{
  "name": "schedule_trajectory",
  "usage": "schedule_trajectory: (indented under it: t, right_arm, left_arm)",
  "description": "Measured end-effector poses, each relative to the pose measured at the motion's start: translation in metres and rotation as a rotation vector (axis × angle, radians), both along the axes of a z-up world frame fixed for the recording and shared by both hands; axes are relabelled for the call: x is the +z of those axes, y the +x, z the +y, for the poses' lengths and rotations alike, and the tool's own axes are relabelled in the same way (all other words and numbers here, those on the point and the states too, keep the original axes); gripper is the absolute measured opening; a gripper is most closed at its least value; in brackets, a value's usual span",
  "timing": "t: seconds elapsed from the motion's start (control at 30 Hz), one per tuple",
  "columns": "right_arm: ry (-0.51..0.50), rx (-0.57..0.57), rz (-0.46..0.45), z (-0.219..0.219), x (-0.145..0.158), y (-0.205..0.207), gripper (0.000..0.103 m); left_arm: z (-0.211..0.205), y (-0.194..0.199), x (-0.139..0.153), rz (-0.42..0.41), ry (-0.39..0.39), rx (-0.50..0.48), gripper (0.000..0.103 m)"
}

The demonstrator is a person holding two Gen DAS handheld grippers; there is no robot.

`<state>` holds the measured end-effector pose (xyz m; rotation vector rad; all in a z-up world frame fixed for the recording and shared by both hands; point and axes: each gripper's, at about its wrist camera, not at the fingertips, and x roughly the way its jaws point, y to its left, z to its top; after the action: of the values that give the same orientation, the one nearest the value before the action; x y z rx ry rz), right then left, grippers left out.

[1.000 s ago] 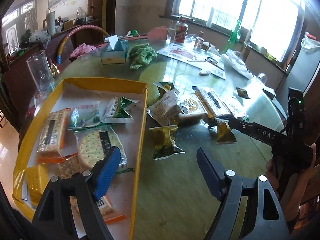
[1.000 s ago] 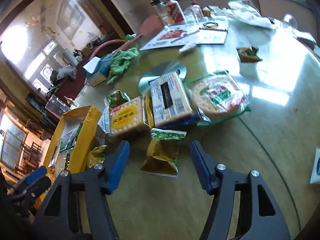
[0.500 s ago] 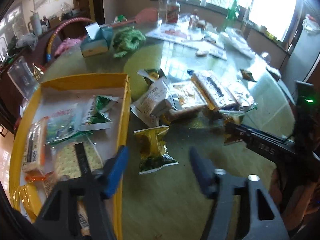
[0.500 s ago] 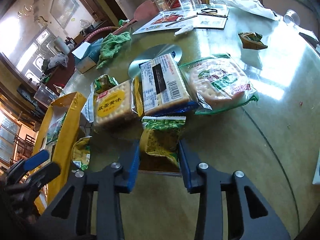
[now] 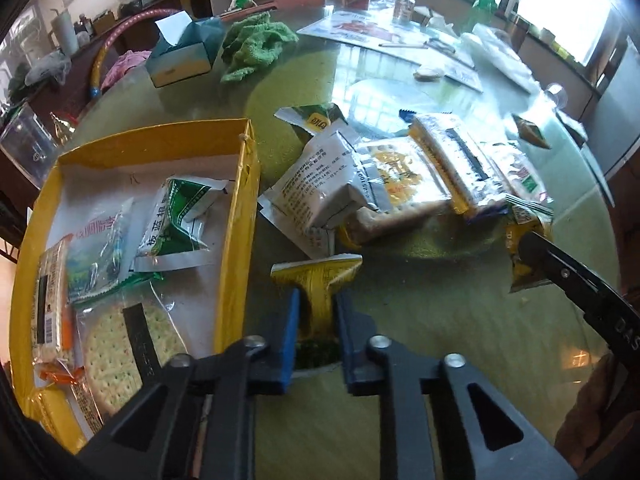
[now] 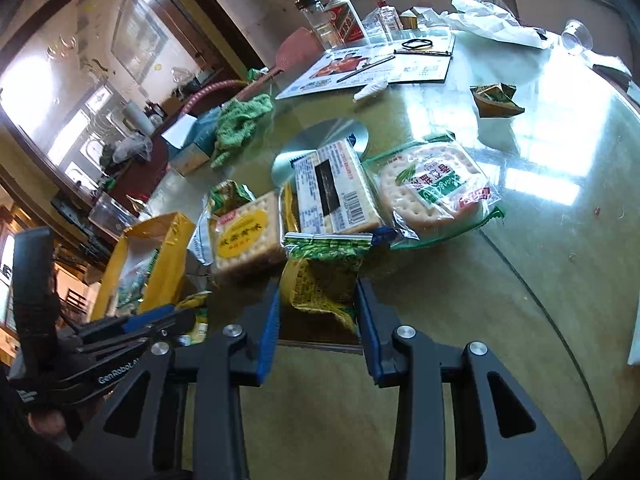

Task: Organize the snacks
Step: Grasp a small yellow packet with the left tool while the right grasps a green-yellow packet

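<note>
Yellow foil is bunching between the blue pads of the left gripper [image 5: 316, 320], whose jaws have just been closing and are now pinching the small yellow packet [image 5: 318, 280] at its waist, with the flared top edge sticking out ahead of the fingertips. Just to that tool's left is lying the yellow box [image 5: 236, 216], already holding several snacks. The right gripper [image 6: 318, 316] is clamping a green-and-yellow packet [image 6: 320, 276] from both sides, and right ahead of its tips the cracker packs [image 6: 320, 196] are lying in a heap on the glass table [image 6: 520, 280].

Risks, as I judge them — the slick foil could be slipping out on the lift, since the left pinch is narrow and low. The box wall is standing so near that a sideways carry may be snagging the packet on it.
</note>
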<state>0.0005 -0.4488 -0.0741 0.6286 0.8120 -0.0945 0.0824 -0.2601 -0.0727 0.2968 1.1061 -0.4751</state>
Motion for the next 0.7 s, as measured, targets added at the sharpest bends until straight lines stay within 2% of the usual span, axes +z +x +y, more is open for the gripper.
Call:
schedule_trajectory:
  t: [0.23,0.47,0.7]
  right_arm:
    - [-0.016,-0.034,0.013,0.001,-0.001,0.0,0.038]
    - [0.011,-0.037,0.021,-0.002,-0.003,-0.001,0.038]
    - [0.016,-0.014,0.001,0.0,0.0,-0.001,0.038]
  left_arm:
    - [0.002,-0.021,0.0,-0.034,0.025,-0.037,0.014]
    - [0.001,-0.021,-0.004,-0.051,0.03,-0.035,0.018]
    - [0.006,-0.023,-0.006,-0.063,-0.021,-0.014,0.017]
